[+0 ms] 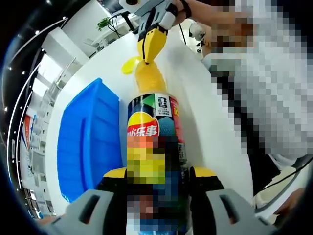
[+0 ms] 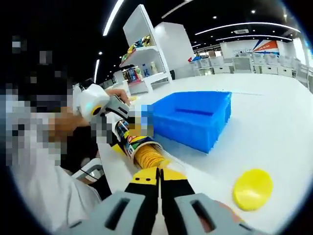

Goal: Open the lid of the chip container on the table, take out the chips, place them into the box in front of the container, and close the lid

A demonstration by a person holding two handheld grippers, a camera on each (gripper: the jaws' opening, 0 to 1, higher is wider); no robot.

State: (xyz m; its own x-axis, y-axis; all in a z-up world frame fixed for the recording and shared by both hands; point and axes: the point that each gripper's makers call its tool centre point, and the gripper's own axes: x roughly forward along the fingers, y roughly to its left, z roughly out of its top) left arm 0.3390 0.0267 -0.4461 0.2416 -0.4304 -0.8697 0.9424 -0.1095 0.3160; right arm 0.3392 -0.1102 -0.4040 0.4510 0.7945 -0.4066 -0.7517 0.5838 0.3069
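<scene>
The chip can [image 1: 152,128] lies along my left gripper [image 1: 159,174], whose yellow-padded jaws are shut on its lower body. A stack of yellow chips [image 1: 148,81] sticks out of its open mouth. My right gripper [image 1: 146,58] comes in from the top, its yellow jaws shut on the far end of the stack. In the right gripper view, my right gripper [image 2: 159,177] is pressed together on the chips [image 2: 148,156], which lead back into the can [image 2: 131,138], held by the left gripper [image 2: 116,122]. The yellow lid [image 1: 130,64] [image 2: 253,189] lies loose on the table.
An open blue box [image 1: 88,142] [image 2: 191,117] stands on the white table [image 2: 274,127] beside the can. A person's hand [image 2: 68,125] and sleeve show behind the left gripper. Shelves [image 2: 142,54] stand at the back of the room.
</scene>
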